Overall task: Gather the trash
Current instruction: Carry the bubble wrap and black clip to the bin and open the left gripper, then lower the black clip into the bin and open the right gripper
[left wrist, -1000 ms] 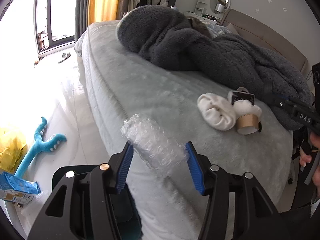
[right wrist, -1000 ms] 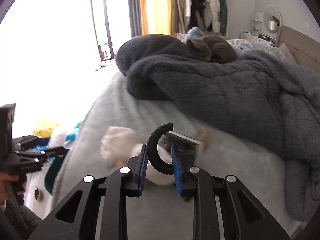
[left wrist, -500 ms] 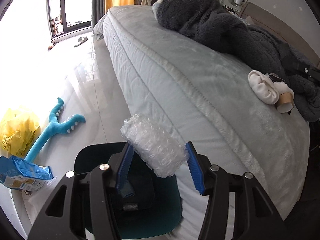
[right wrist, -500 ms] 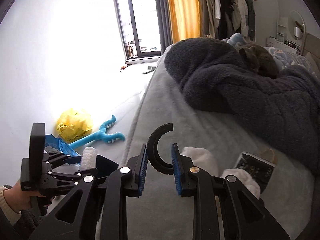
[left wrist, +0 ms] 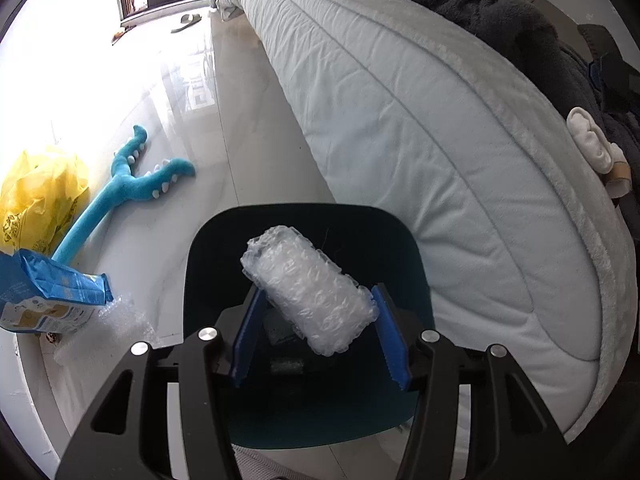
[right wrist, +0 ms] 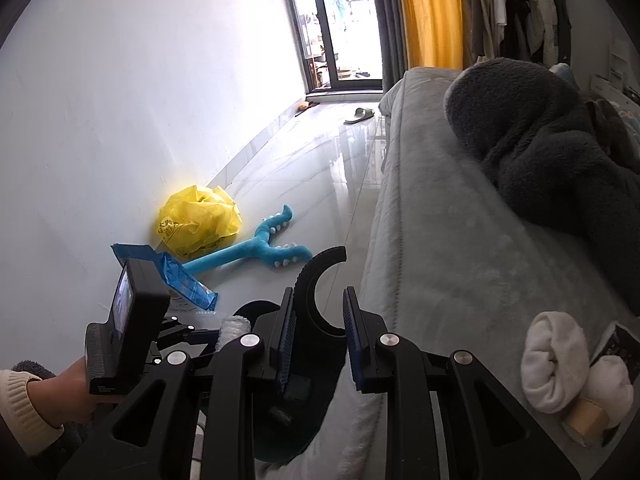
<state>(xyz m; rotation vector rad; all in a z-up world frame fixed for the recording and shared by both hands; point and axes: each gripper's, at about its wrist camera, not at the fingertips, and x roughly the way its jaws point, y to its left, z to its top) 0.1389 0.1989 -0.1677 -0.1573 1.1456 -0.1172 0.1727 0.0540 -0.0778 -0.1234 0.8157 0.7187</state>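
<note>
Dark teal bin [left wrist: 404,256], yellow bag [left wrist: 40,188]

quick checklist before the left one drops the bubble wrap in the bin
1. Bubble wrap roll between the left gripper jaws: ok.
2. Roll over the dark teal bin opening: ok.
3. Bin has room: ok, only small items at the bottom.
4. Roll clear of the bed edge: ok.
5. Right gripper holding its black curved piece: ok.
6. Right gripper over the bin: cannot tell.
</note>
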